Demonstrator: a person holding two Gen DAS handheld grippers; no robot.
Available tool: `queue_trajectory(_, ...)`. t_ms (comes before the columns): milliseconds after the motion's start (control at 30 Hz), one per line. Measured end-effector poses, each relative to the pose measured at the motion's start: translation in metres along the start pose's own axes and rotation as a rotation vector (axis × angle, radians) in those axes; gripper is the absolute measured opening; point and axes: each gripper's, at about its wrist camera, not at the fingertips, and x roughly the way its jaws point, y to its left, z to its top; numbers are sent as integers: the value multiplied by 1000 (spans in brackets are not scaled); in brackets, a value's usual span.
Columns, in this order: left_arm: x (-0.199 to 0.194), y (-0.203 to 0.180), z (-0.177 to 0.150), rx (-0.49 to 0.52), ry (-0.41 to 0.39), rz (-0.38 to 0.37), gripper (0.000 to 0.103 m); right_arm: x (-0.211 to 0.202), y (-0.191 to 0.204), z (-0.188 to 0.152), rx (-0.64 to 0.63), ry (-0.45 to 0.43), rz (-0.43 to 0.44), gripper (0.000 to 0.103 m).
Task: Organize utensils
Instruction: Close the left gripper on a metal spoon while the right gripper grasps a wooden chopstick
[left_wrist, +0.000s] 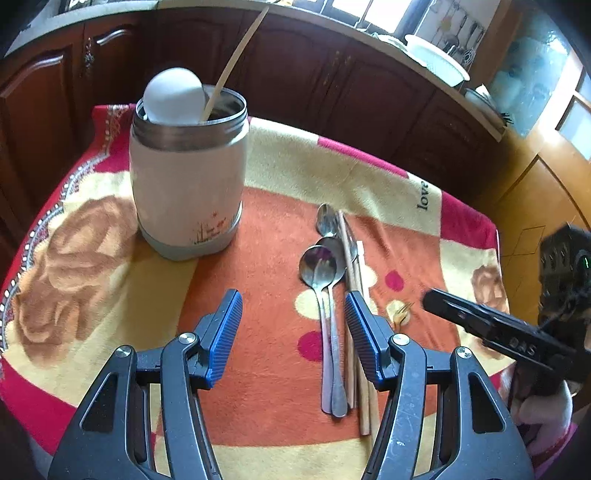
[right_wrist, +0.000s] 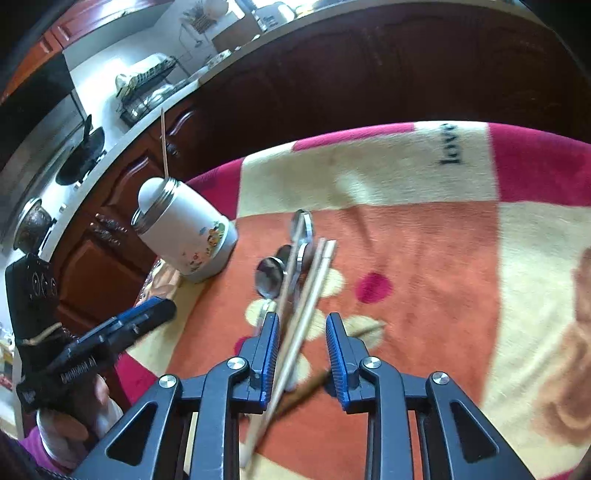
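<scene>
The spoons (left_wrist: 325, 295) and chopsticks (left_wrist: 356, 317) lay bunched together, side by side, on the orange patch of the blanket (left_wrist: 258, 229) that covered the table, with the jar (left_wrist: 186, 184) standing apart to their left, a white ladle (left_wrist: 173, 96) and one stick (left_wrist: 236, 62) already in it.

The left claw (left_wrist: 293, 325) hung spread above the cloth, nothing between its blue pads; the spoon handles lay just inside its right finger. The right claw (right_wrist: 301, 347) stood part open astride the chopsticks, its pads not visibly pressing on them.

The spoons looked like thin polished steel: stiff, light and probably slippery, so the mid-handle seemed the safest place to pinch. The chopsticks looked wooden, light and rigid, likely to roll or scissor apart unless taken together near the middle. The soft pile under them would probably give a little and let a finger slide beneath.

Behind the table ran dark wooden cabinets (left_wrist: 332, 74) under a pale worktop, with a stove (right_wrist: 79, 155) and dish rack (right_wrist: 147, 88) beyond.
</scene>
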Motion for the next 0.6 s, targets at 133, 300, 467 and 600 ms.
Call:
queue_trajectory(133,8,3,0,8,14,7,58,32,11,12,-30,52,4,26)
queue_trajectory(300,17,8,3,12,29,11,58,64,16,19,-43,101,-9,26)
queue_trajectory(467,28,11,6,18,42,11,58,79,12,22,-26,119,-8,11)
queue_trajectory(600,40,10,11,31,49,12,58,73,8,21,-35,101,2,9)
